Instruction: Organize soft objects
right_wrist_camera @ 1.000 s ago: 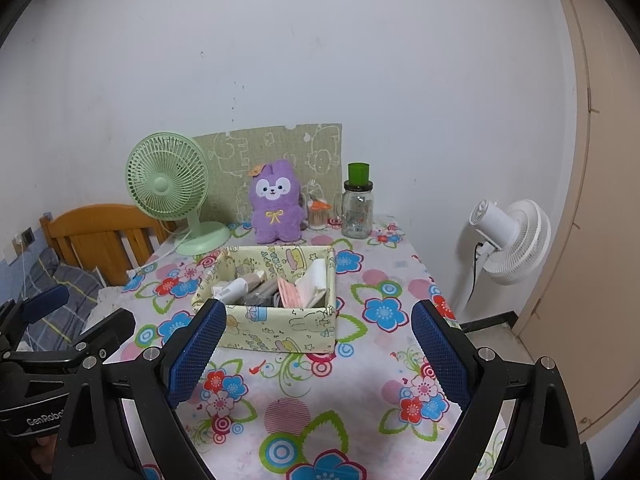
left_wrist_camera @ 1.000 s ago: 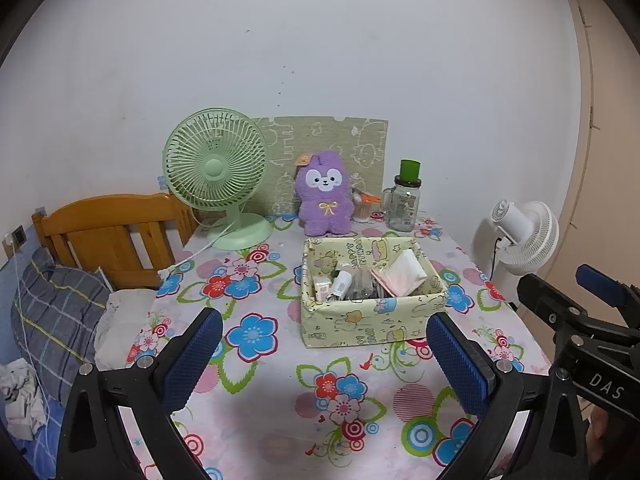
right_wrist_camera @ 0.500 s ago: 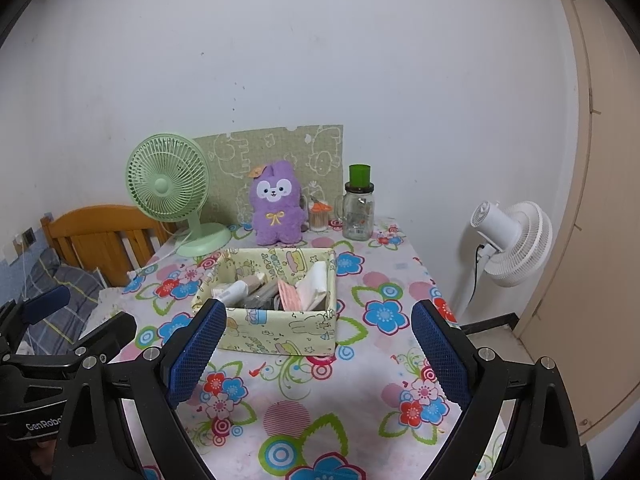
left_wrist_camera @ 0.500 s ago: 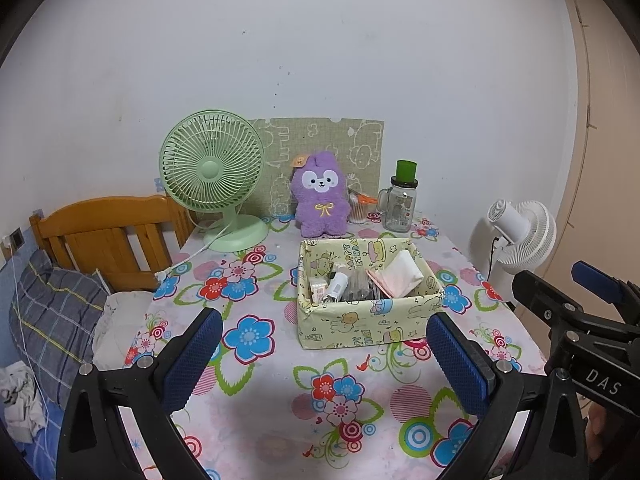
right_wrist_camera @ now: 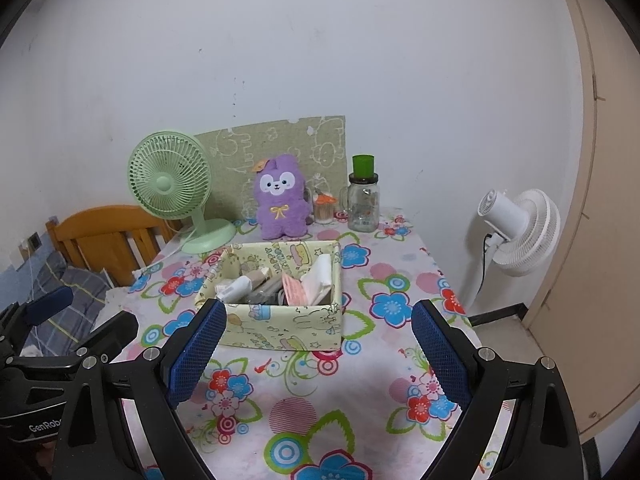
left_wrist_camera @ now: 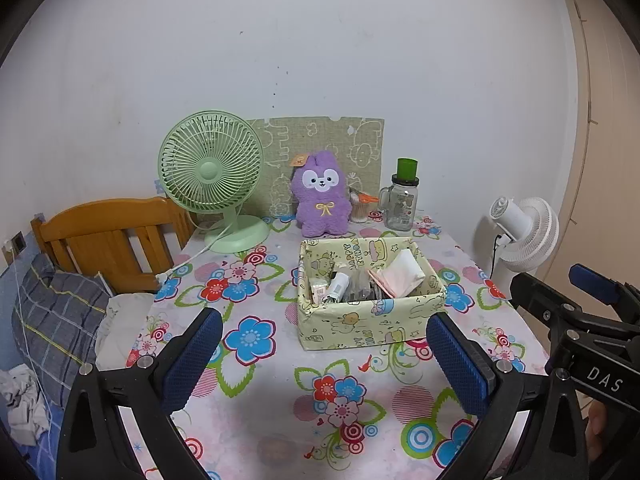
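A purple plush rabbit [left_wrist_camera: 321, 196] sits upright at the back of the floral table, against a green board; it also shows in the right wrist view [right_wrist_camera: 281, 199]. In front of it stands a yellow patterned box [left_wrist_camera: 370, 330] holding small bottles and a pink-white tissue pack [left_wrist_camera: 398, 274]; the box shows in the right wrist view too [right_wrist_camera: 280, 330]. My left gripper [left_wrist_camera: 326, 356] is open and empty, above the table's near part. My right gripper [right_wrist_camera: 318, 354] is open and empty, just short of the box.
A green desk fan [left_wrist_camera: 212, 176] stands back left, its cord trailing off the table. A glass jar with green lid [left_wrist_camera: 402, 202] and a small cup stand back right. A wooden chair [left_wrist_camera: 108, 236] and bedding lie left; a white floor fan [right_wrist_camera: 520, 232] stands right.
Both grippers have drawn back slightly, so the box and plush look a little farther away. Nothing on the table has moved.
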### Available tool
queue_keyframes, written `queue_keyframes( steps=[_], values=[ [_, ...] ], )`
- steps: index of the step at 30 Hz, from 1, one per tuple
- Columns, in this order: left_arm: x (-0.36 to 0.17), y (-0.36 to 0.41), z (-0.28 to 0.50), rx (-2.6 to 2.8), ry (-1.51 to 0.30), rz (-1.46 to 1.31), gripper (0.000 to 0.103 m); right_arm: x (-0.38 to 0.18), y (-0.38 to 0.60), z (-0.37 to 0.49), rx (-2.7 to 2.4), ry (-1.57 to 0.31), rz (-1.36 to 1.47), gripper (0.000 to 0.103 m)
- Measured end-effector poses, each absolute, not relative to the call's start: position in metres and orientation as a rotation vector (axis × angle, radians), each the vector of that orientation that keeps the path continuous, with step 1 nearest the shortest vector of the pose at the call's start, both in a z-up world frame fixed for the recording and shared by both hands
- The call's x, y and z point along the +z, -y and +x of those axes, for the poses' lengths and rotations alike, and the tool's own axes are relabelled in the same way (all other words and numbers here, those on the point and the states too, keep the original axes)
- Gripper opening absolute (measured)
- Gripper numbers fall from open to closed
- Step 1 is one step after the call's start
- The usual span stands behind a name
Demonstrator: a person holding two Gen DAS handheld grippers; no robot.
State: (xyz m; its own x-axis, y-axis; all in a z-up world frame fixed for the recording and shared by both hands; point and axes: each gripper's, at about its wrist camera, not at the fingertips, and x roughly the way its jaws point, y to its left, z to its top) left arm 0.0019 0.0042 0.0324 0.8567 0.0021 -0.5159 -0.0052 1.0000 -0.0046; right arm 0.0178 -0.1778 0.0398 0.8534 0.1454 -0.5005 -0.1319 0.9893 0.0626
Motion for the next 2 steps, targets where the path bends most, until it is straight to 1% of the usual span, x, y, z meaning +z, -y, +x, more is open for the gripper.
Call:
queue_keyframes(
  steps=[2],
  values=[
    [0.0322,-0.0042,0.0027,0.004,-0.544,-0.003,0.103,0.0394,0.1780,0.0186,0.142,-0.528,0.024,0.095]
  ],
)
